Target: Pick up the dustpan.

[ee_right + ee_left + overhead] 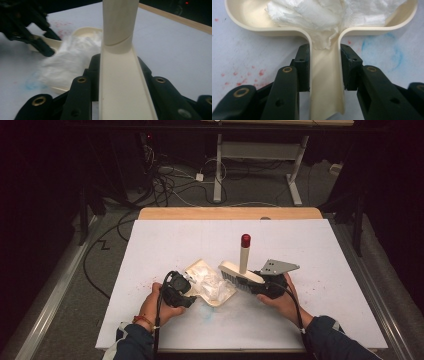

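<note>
Left gripper [324,67] first, nearest the front edge of the table: its jaws are clamped on the stem of the cream dustpan [325,82], one pad on each side wall of that channel-shaped handle, and that looks like a bracing hold, pinning the pan flat on the white table [320,320] so it won't skate away when something pushes into it. Right gripper [122,75] sits across from it, toward the right side of the table, gripping the brush [241,272] by its cream head, with the handle standing up and its red cap [245,240] at the top; holding it low at the head would give firm control of the bristles, I'd say. Moving outward, the crumpled white tissue [312,15] lies heaped inside the dustpan's tray, some of it trailing down into the stem, and in the high view the brush head stands just beside the pan's right rim, bristles turned toward the pile, well placed to shove the last of it in. Around the pan, red specks [260,73] dot the table on the left and a blue smear [384,50] marks it on the right. Beyond the far edge, cables [170,185] sprawl over the floor.
</note>
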`<state>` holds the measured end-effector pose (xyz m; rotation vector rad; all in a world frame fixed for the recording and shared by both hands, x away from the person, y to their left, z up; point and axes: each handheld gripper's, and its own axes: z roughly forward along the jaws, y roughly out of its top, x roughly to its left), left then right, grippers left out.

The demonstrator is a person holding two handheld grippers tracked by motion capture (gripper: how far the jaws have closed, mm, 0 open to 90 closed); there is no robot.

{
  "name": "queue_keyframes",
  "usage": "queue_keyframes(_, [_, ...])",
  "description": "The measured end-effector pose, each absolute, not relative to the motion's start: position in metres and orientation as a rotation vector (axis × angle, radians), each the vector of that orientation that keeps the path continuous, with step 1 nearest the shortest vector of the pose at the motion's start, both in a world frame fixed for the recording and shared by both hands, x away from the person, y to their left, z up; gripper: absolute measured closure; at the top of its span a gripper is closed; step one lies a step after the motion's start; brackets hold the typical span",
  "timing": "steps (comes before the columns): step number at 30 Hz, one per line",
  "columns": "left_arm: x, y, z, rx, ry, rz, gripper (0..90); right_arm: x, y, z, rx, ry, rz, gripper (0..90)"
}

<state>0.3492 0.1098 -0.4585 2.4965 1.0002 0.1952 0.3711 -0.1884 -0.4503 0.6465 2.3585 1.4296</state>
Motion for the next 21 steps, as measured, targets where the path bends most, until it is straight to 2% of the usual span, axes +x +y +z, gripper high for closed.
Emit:
queue_keyframes(7, [0.349, 0.110, -0.460, 2.499, 0.996, 0.189, 62.7, 0.355, -0.184, -0.434, 0.574, 2.371, 1.506, 67.5])
queue_keyframes(21, [0.349, 0.110, -0.462, 2.499, 1.000, 0.189, 62.7, 0.353, -0.200, -0.404, 0.590, 2.272, 1.592, 67.5])
